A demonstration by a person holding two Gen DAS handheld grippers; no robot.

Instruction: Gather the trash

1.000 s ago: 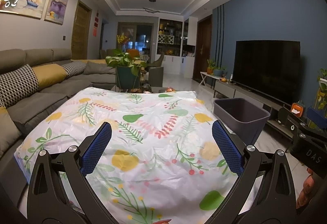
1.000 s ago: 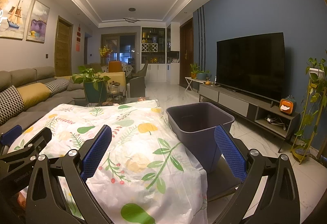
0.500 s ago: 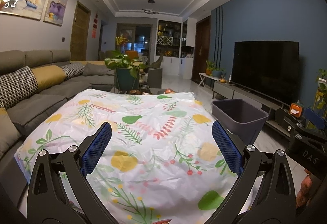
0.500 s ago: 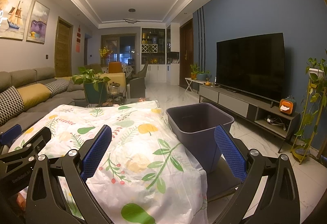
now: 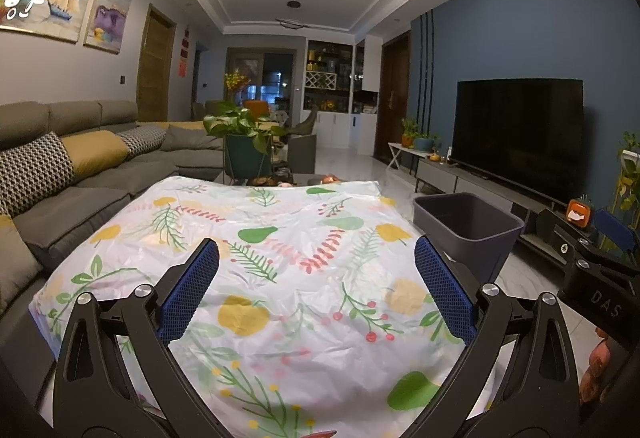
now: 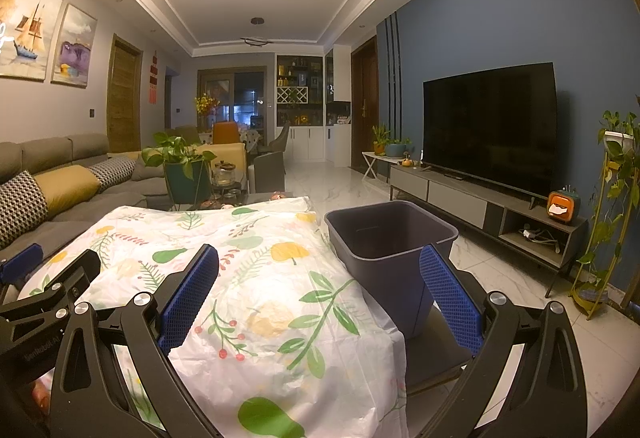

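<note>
A grey plastic bin (image 6: 390, 238) stands at the right side of a table covered by a floral white cloth (image 6: 256, 278); the bin (image 5: 468, 224) looks empty from here. My left gripper (image 5: 316, 258) hovers open above the near half of the cloth (image 5: 280, 258), nothing between its blue pads. My right gripper (image 6: 318, 264) is open too, held over the cloth's right edge with its right fingertip (image 6: 434, 266) in front of the bin. No loose trash shows on the cloth. Each gripper appears at the edge of the other's view.
A grey sofa (image 5: 80, 190) with cushions runs along the left. A potted plant (image 6: 184, 166) and small items sit on a low table beyond the cloth. A TV (image 6: 488, 126) on a low cabinet lines the right wall, with a plant stand (image 6: 612, 206) nearby. Tiled floor lies between.
The left wrist view has tilted slightly upward and shifted; the right gripper barely moved. Both stay open.
</note>
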